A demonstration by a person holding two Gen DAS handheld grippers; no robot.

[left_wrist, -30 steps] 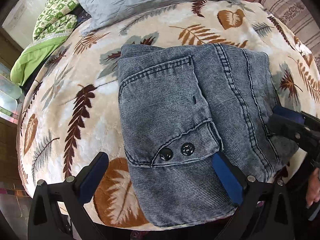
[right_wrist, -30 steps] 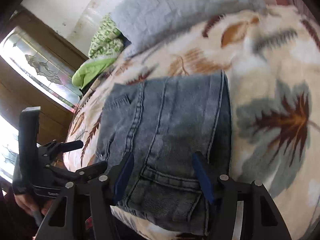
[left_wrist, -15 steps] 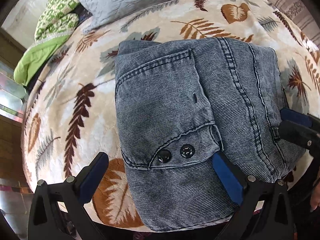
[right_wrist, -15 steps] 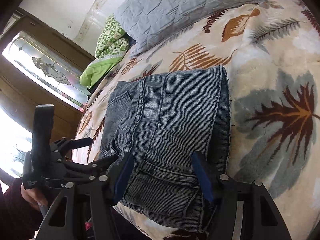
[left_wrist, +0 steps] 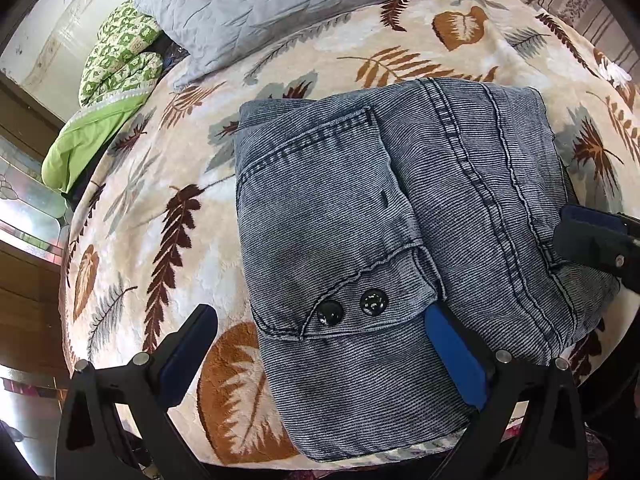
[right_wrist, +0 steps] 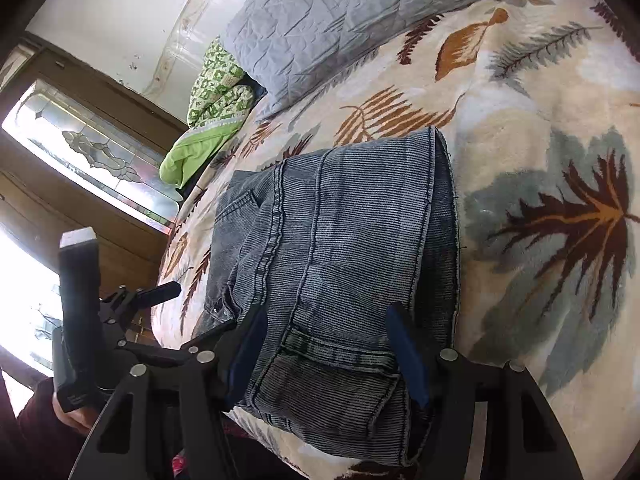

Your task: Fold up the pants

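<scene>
The grey-blue denim pants (left_wrist: 400, 240) lie folded into a compact stack near the bed's front edge, a flap pocket with two black snaps on top. They also show in the right wrist view (right_wrist: 340, 260). My left gripper (left_wrist: 320, 356) is open and empty over the stack's near left part. My right gripper (right_wrist: 328, 352) is open and empty over the stack's near right end, and it shows at the right edge of the left wrist view (left_wrist: 592, 236). The left gripper shows at the left of the right wrist view (right_wrist: 120, 308).
The bed has a cream blanket with leaf print (left_wrist: 160, 240). A grey quilted pillow (left_wrist: 300, 8) and a green patterned bundle (left_wrist: 112, 80) lie at the far side. A wooden window frame (right_wrist: 80, 152) stands to the left. The bed edge is just below the grippers.
Both grippers have drawn slightly back and up from the folded pants, so the stack shows more fully. The pants have not moved. Both jaws stay open.
</scene>
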